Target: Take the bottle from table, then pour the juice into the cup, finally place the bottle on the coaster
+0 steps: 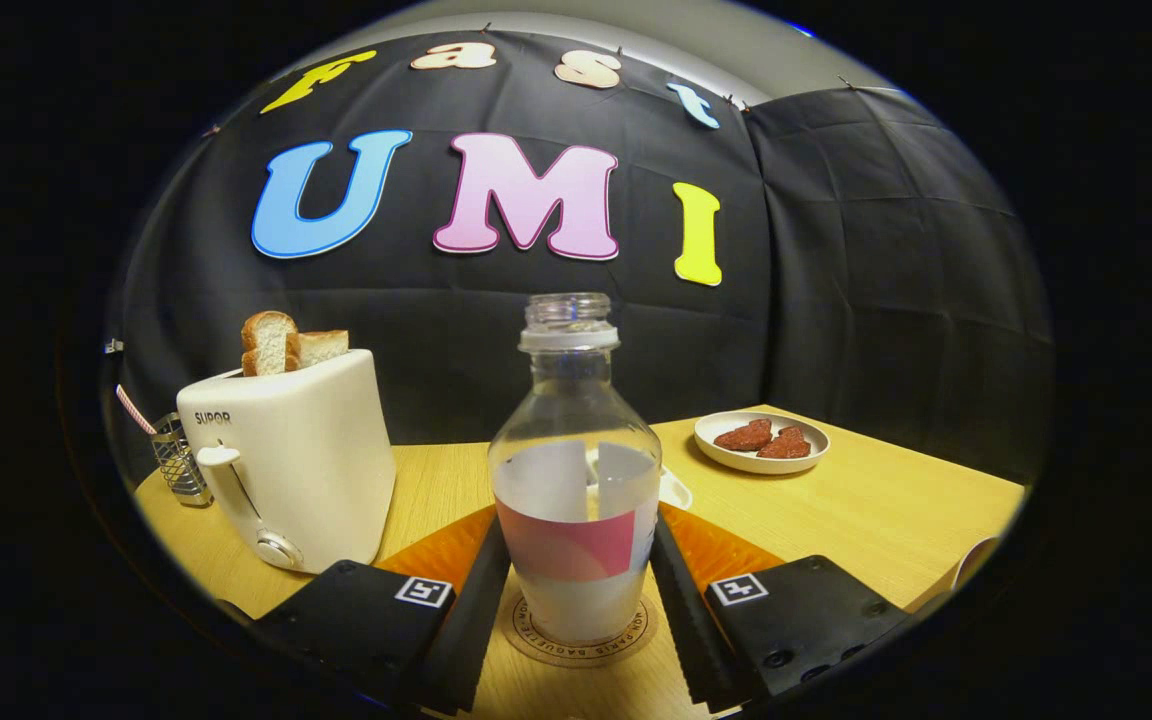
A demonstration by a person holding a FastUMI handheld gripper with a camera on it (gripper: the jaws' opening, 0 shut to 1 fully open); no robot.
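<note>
Between the gripper (576,590) fingers, clear plastic bottle (575,470) on round coaster (576,645).

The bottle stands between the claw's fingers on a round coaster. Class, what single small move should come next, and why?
Probably open the claw and draw it straight back. The uncapped bottle already stands upright on the coaster, looks empty, and the fingers sit close on both sides, so placing seems done; whether they press it, I cannot tell.

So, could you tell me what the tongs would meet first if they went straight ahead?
The bottle: it already stands between the tongs, on the coaster. Whether the fingers touch it is unclear.
</note>
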